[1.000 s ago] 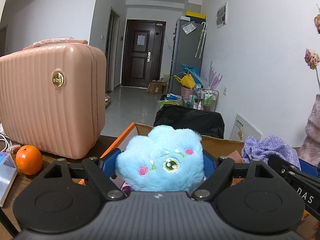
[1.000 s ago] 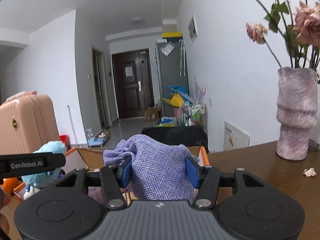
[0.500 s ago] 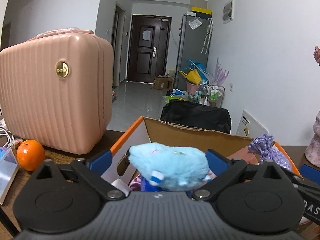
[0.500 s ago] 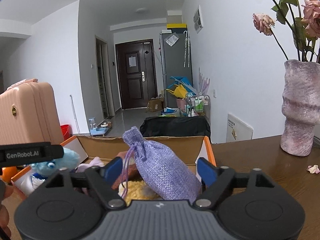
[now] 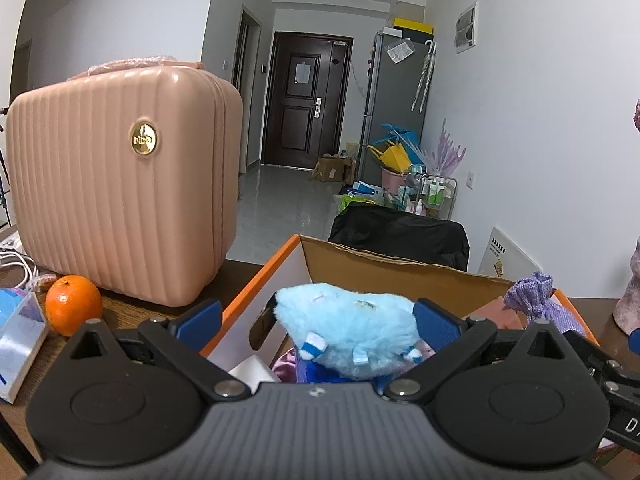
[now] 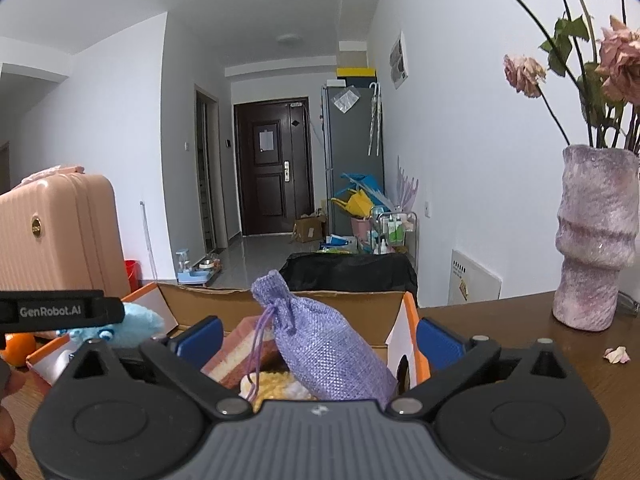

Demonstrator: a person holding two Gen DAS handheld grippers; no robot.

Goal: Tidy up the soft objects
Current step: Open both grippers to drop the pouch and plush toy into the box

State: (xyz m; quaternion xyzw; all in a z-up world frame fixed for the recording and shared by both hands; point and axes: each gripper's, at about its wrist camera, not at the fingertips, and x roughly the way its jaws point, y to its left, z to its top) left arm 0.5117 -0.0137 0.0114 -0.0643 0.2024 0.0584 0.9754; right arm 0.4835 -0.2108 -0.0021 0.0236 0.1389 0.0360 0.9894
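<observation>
— What did the left wrist view show that the right one did not?

— The whole front of the pink case (image 5: pixel 120 188), an orange (image 5: pixel 73 305) beside it on the table (image 5: pixel 132 314), and a white cable at the far left edge. The right wrist view caught only a slice of that case, but it had the purple vase (image 6: pixel 596 240) with dried roses standing on the table, and a fallen petal (image 6: pixel 616 355) near it.

— And the tongs?

— The left gripper (image 5: pixel 318 322) stood wide open. The blue plush toy (image 5: pixel 348 330) lay between its blue pads, tipped over in the cardboard box (image 5: pixel 400 270); the left pad was clear of it, while the right pad sat so close to the fur that I could not tell whether they touched. The right gripper (image 6: pixel 318 338) was opening, its pads spread apart from the purple cloth pouch (image 6: pixel 324 350), which lay loose in the same box, leaning over a pink and white striped thing and something yellow.

— Anything in the way?

— The black strap of the left gripper crossed the left side of the right view, in front of the plush toy. Beyond the box were a dark bag, a hallway, a dark door (image 5: pixel 306 100) and a grey fridge (image 5: pixel 394 108).
</observation>
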